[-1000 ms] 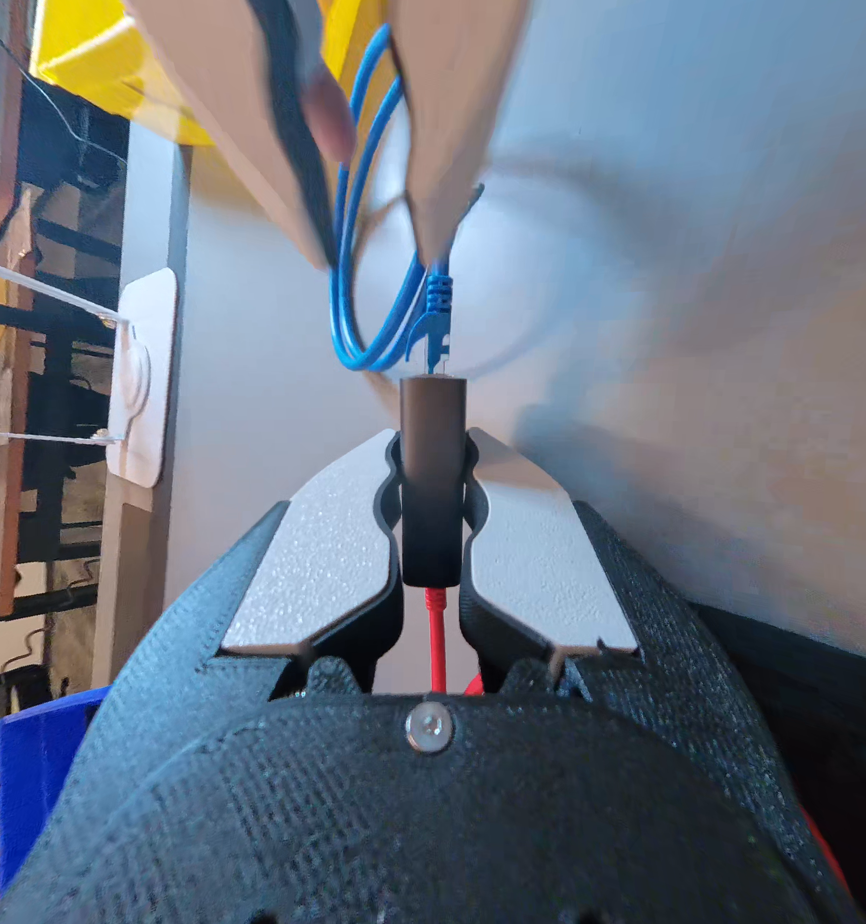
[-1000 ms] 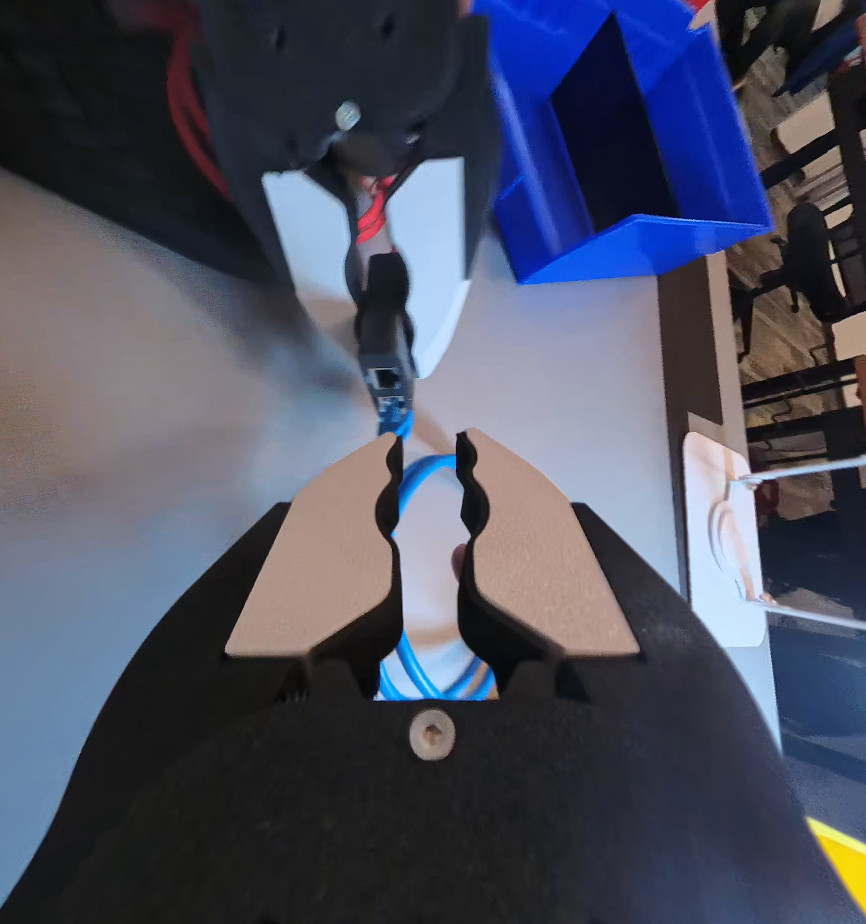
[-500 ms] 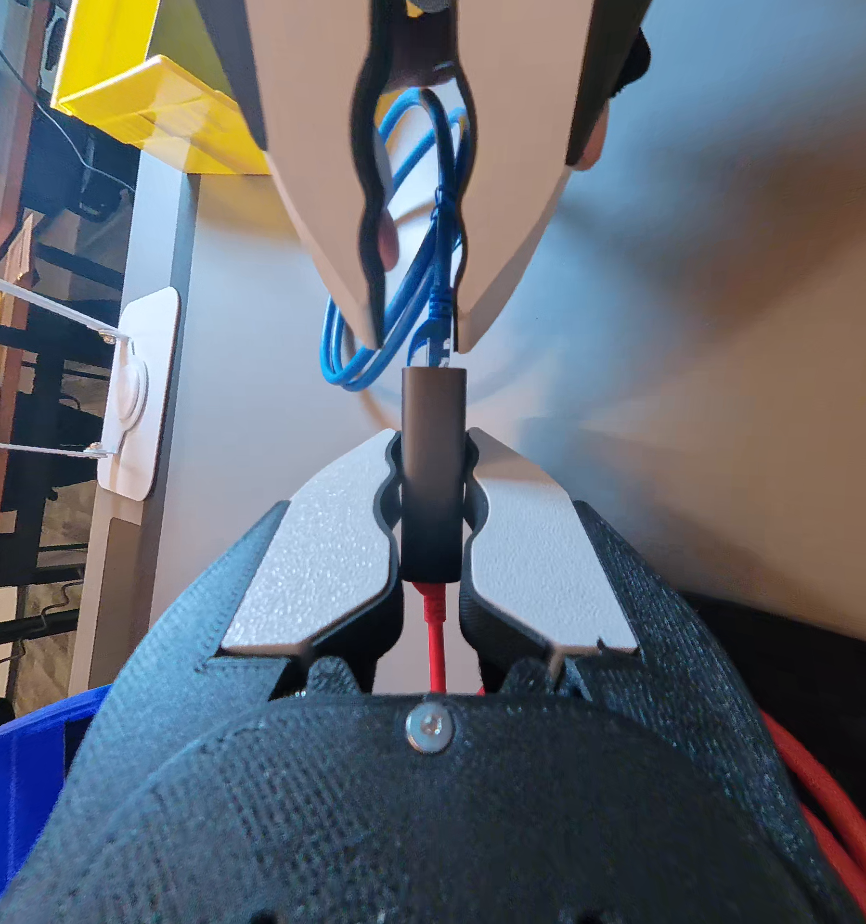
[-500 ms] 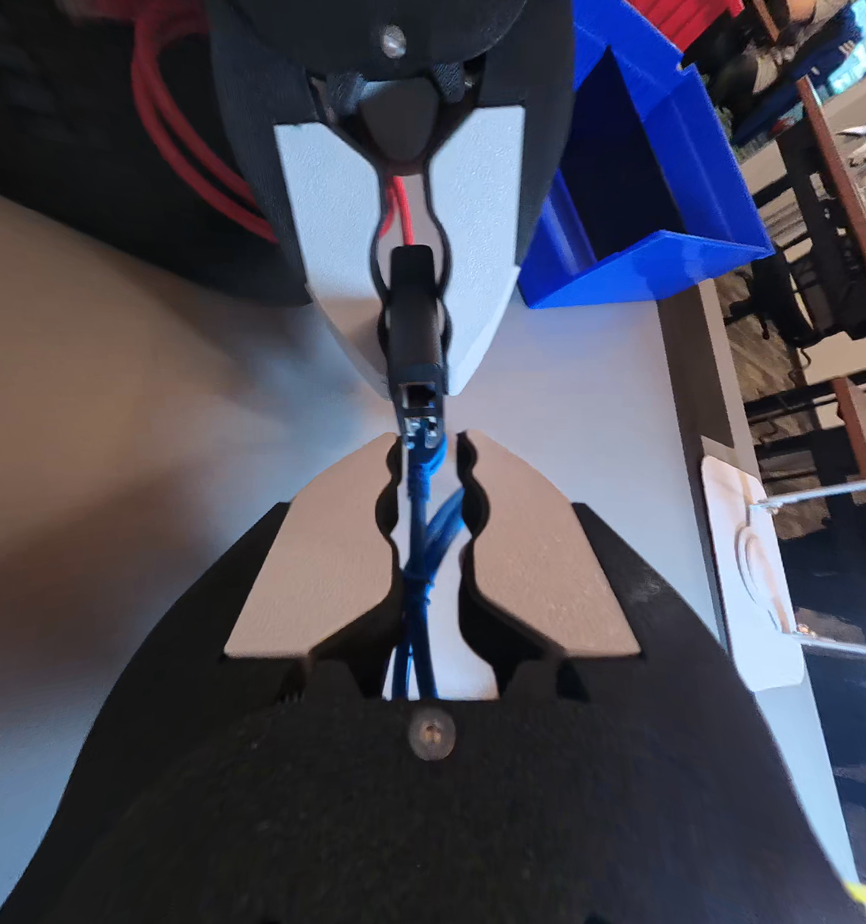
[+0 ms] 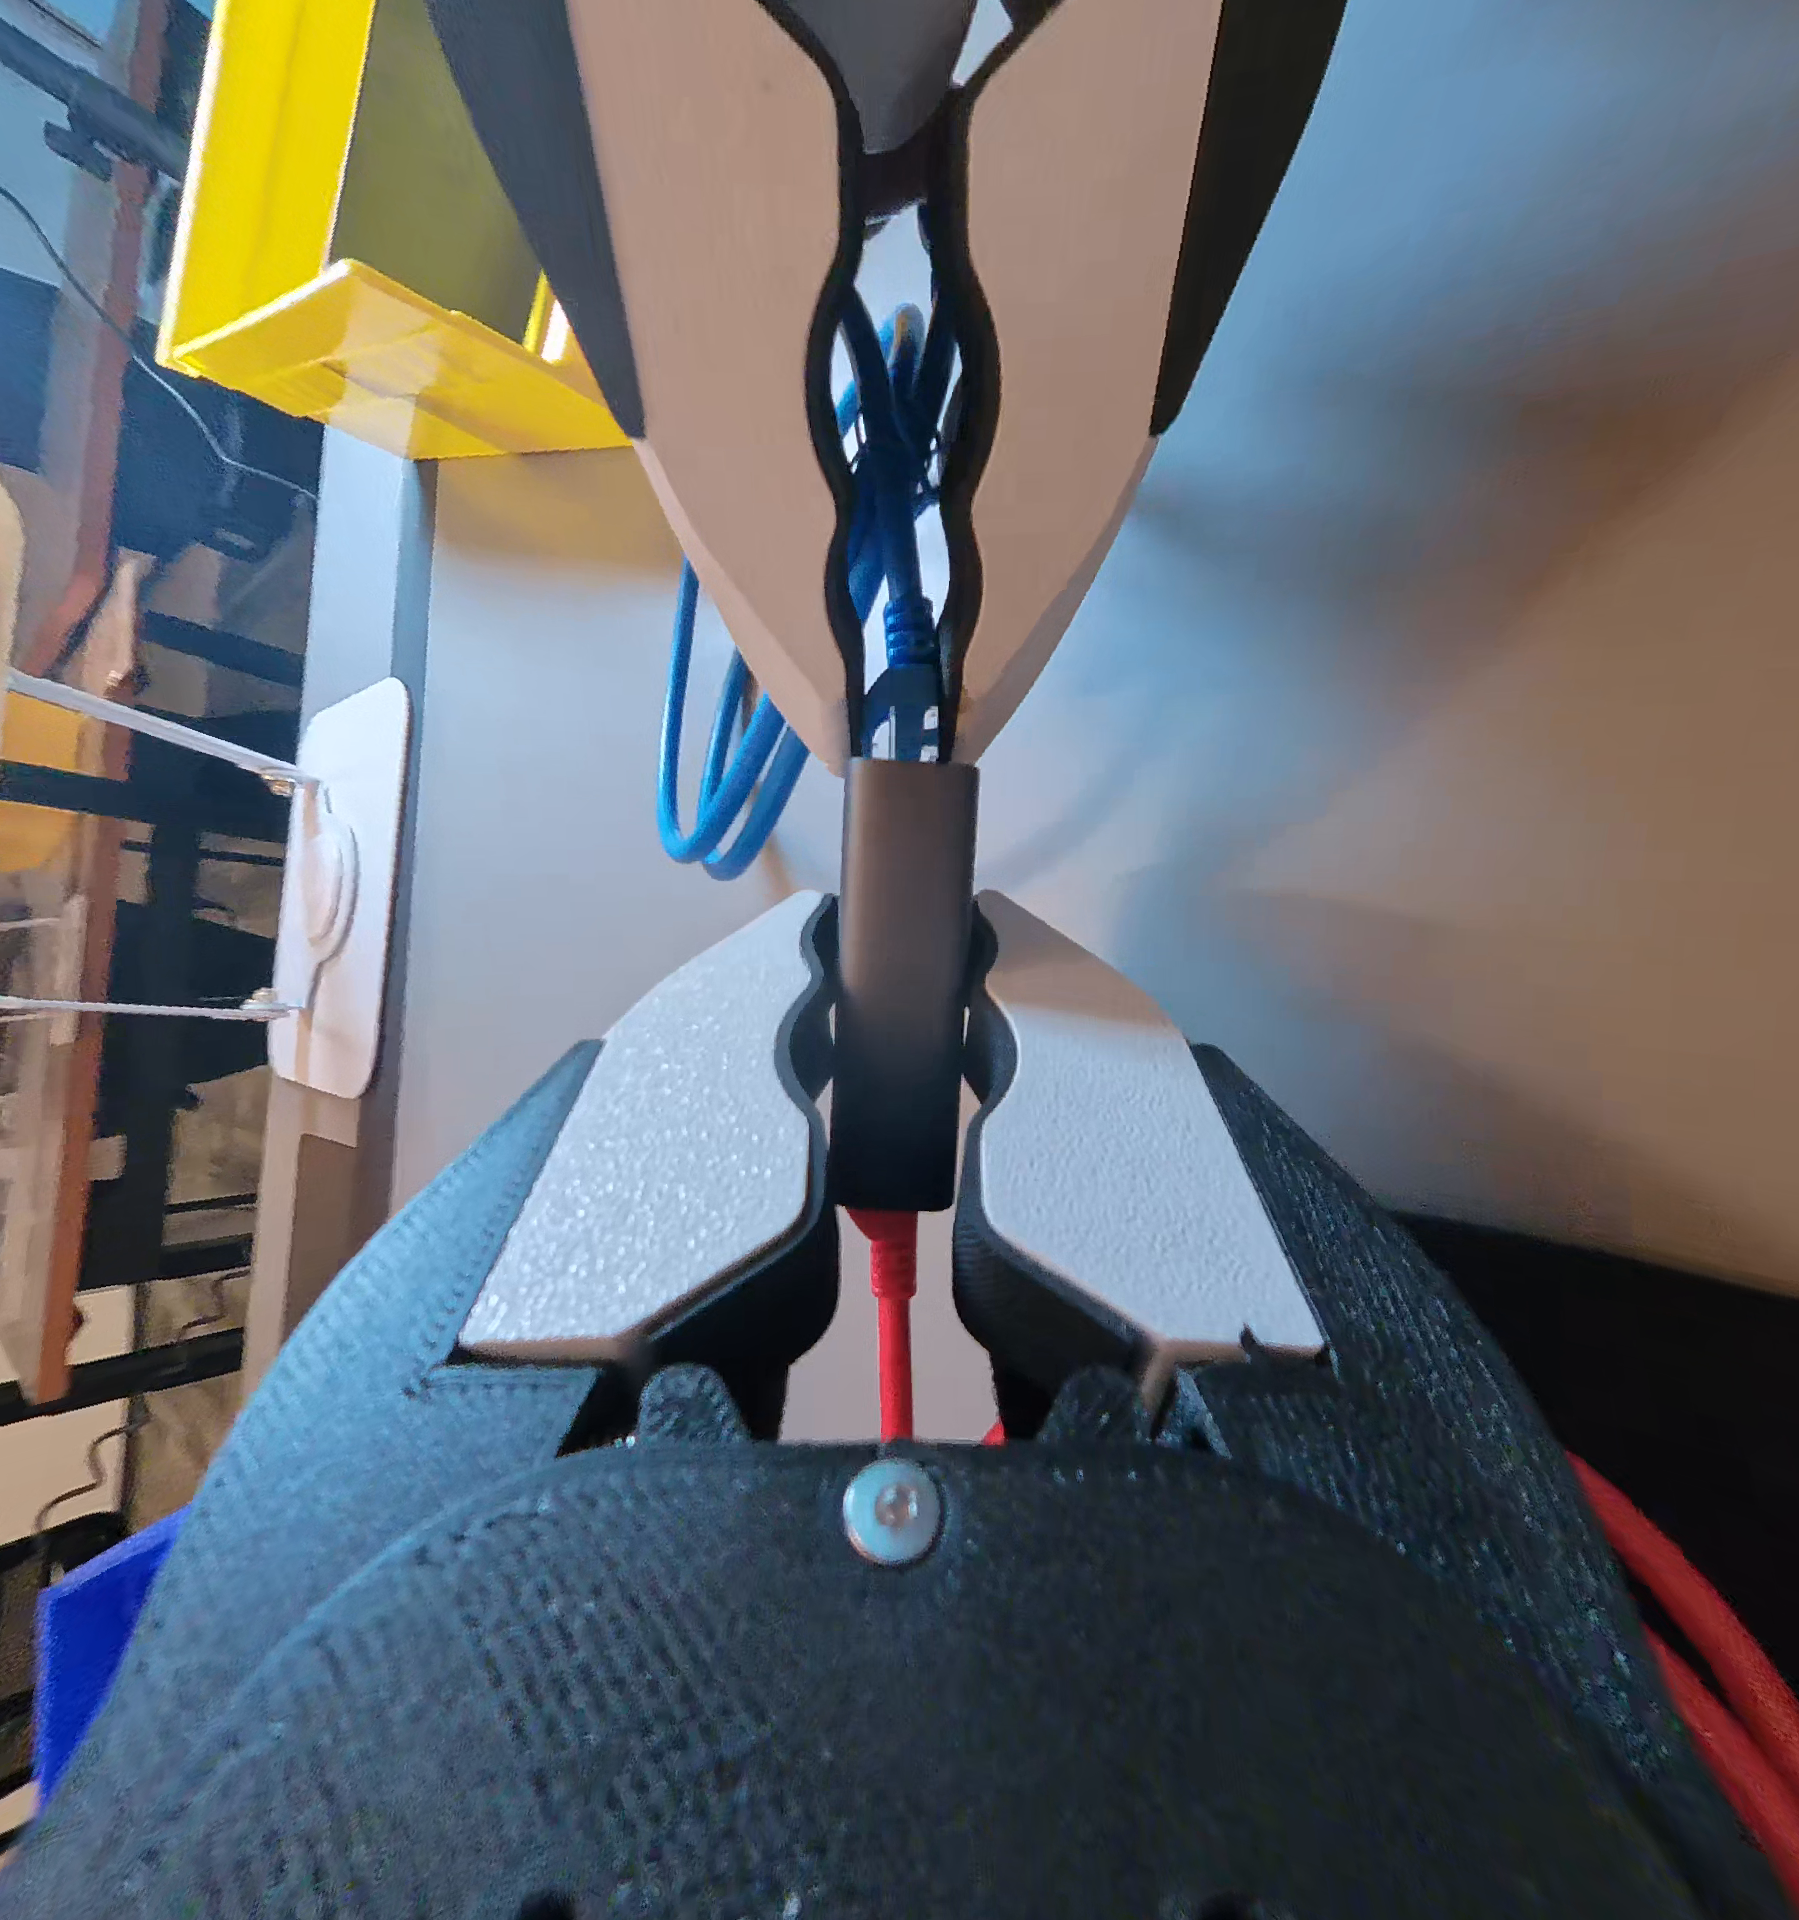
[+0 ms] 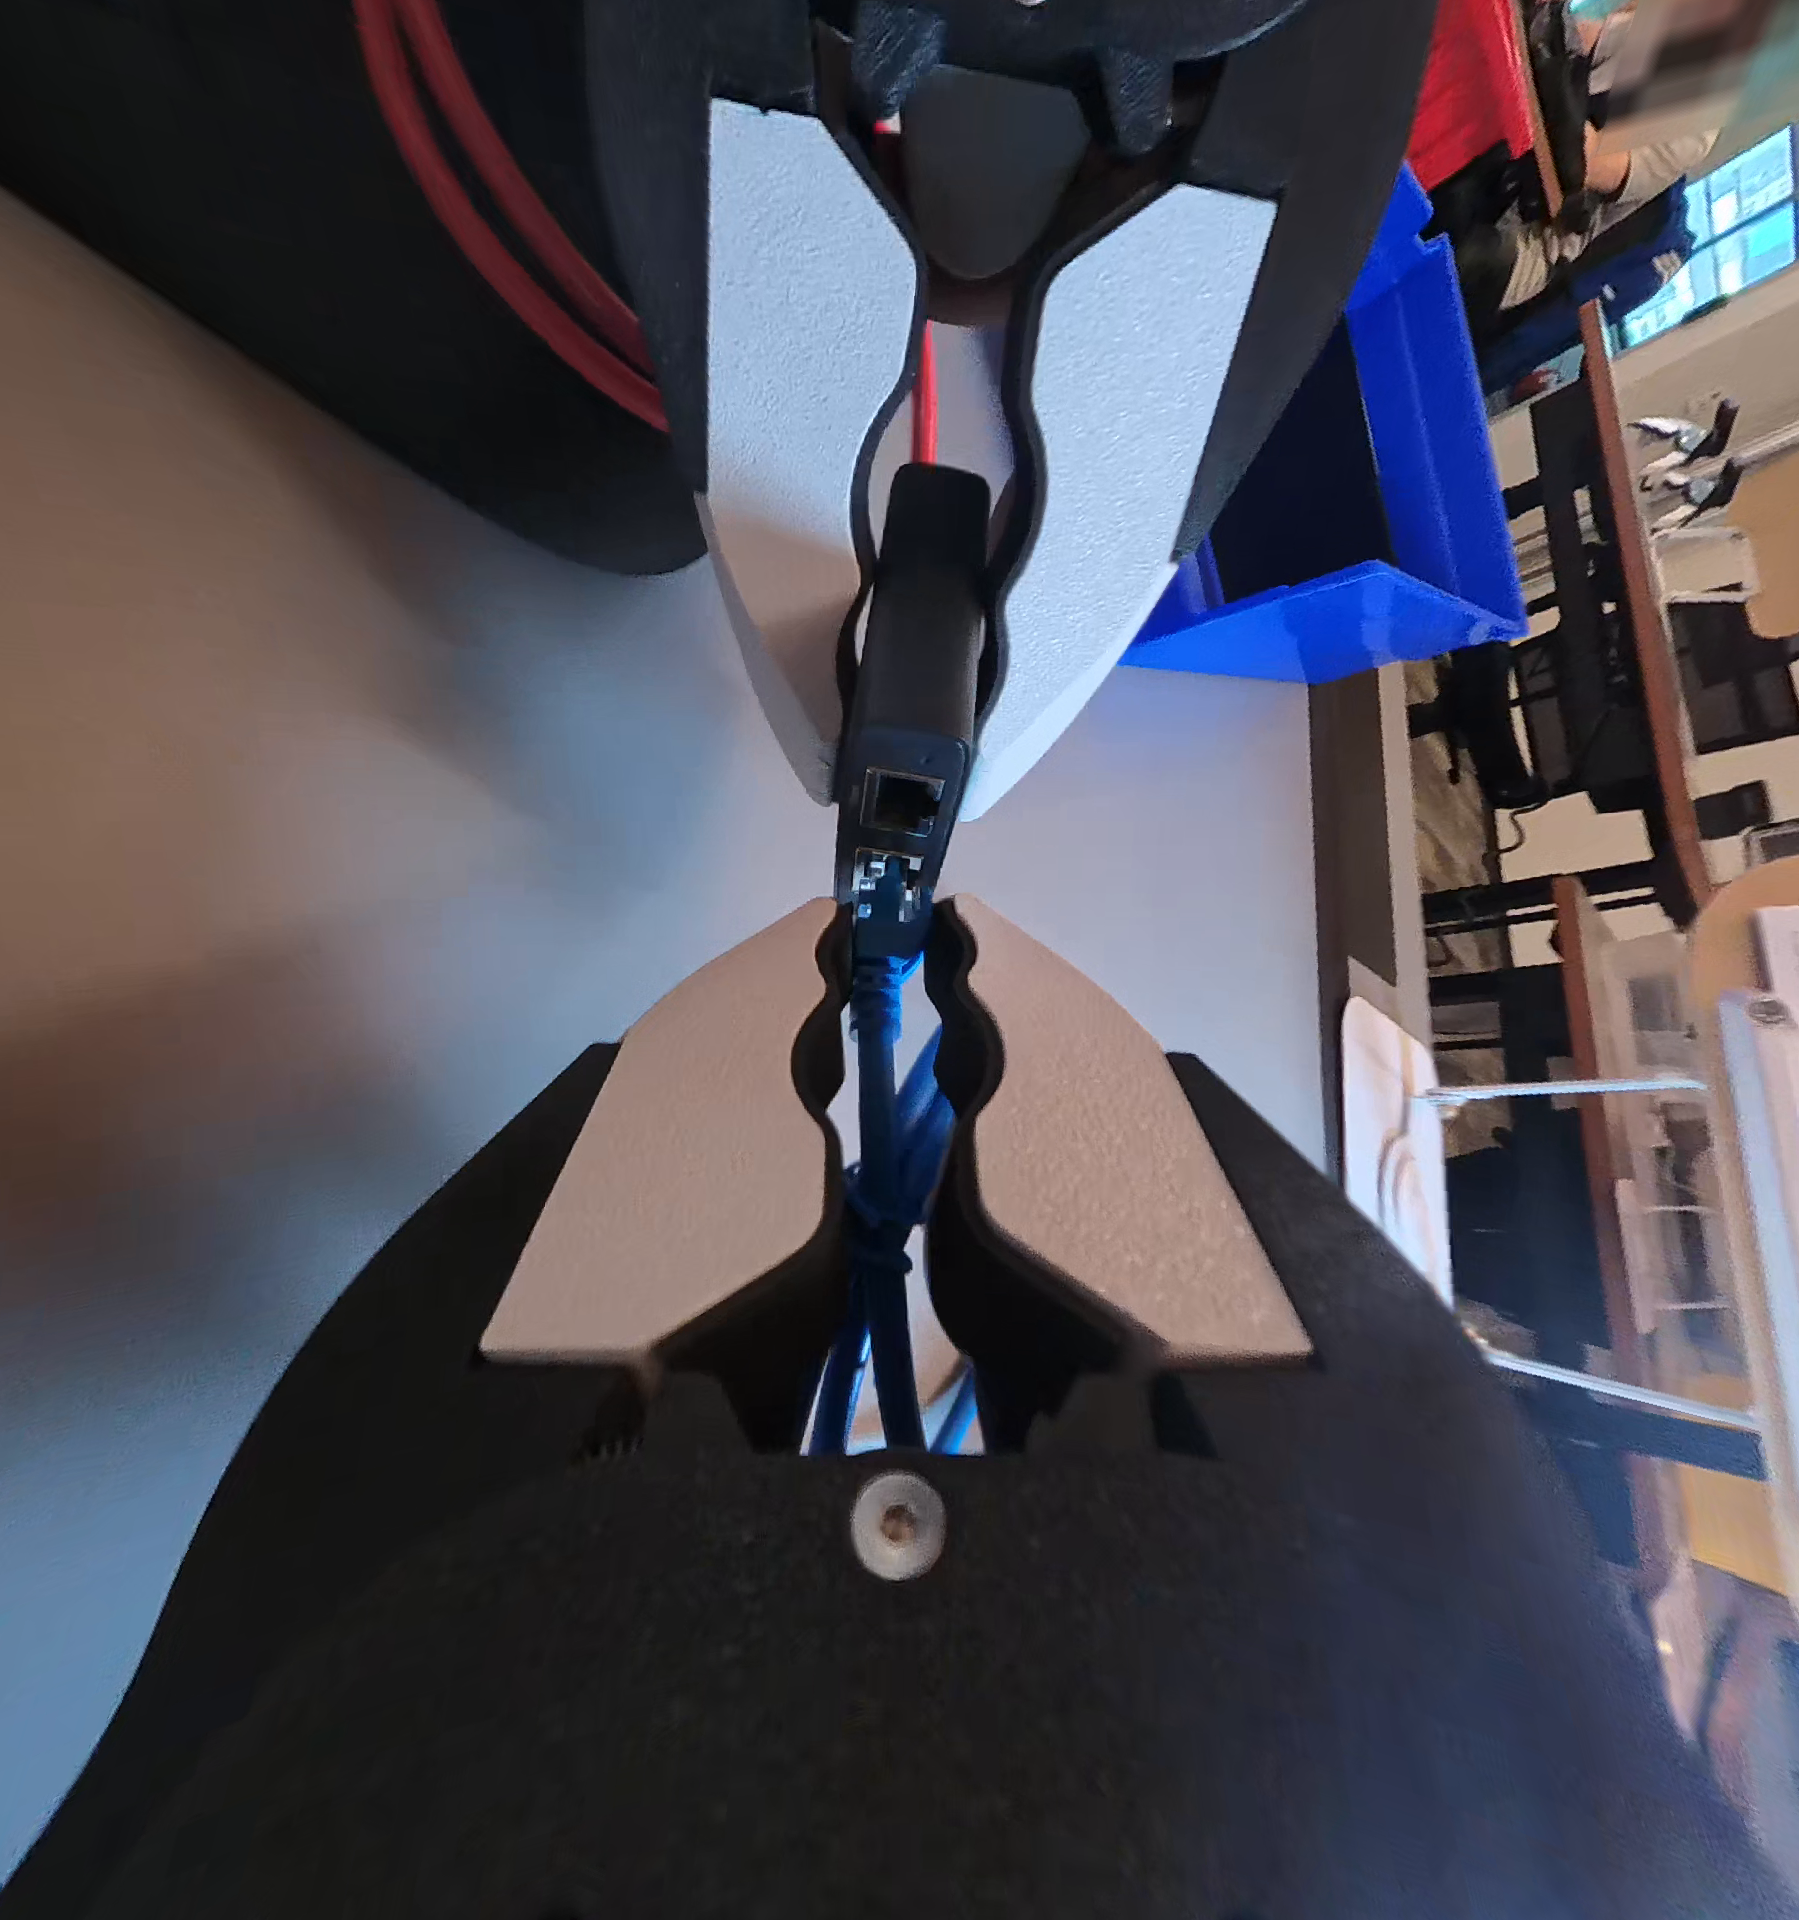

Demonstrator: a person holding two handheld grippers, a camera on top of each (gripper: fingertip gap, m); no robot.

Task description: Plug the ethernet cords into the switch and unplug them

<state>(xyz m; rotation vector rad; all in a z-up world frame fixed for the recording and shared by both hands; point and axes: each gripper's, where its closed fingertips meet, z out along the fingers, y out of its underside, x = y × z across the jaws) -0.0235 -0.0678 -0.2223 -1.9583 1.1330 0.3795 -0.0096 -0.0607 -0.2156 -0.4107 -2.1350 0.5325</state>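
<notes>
My left gripper (image 5: 905, 914) is shut on a black switch (image 5: 905, 987), held above the grey table. A red ethernet cord (image 5: 893, 1340) is plugged into the switch's near end. My right gripper (image 6: 887, 909) faces it tip to tip and is shut on a blue ethernet cord (image 6: 874, 1081) just behind its plug (image 6: 882, 894). The plug sits in the lower port of the switch (image 6: 921, 665). The upper port (image 6: 905, 800) is empty. The rest of the blue cord hangs in a loop (image 5: 718, 790) below the right gripper (image 5: 900, 743).
A blue bin (image 6: 1394, 623) stands at the table's edge behind the left gripper (image 6: 900, 800). A yellow bin (image 5: 355, 343) stands behind the right gripper. A white pad (image 5: 339, 904) is fixed at the table edge. Red cord coils (image 6: 521, 260) lie on a black object.
The two grippers have come together tip to tip. The blue plug, just short of the switch a second ago, now sits in its lower port.
</notes>
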